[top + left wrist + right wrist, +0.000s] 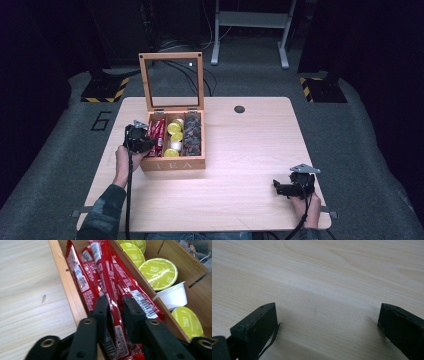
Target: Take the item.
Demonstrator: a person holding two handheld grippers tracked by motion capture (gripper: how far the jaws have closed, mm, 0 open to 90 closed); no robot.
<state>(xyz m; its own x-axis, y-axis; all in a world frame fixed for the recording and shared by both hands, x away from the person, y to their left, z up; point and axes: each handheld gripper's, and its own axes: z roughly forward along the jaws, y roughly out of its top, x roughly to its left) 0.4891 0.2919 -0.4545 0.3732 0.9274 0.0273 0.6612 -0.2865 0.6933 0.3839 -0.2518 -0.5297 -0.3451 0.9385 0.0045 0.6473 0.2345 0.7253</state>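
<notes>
Two grippers work at our wooden table (240, 150). At the left, our left hand (121, 159) reaches forward from a patterned sleeve (102, 212), wrist nearly straight, bringing the left gripper (115, 305) down into the leftmost compartment of the open tea box (172, 163), whose lid stands upright behind. Its jaws pinch one red sachet (110, 293) among the others lying there; yellow-lidded capsules (158, 273) fill the middle compartment. Well apart, near the table's front right corner, our right hand (306, 210) rests the right gripper (327, 322) low over bare wood, jaws spread wide, nothing between them.
</notes>
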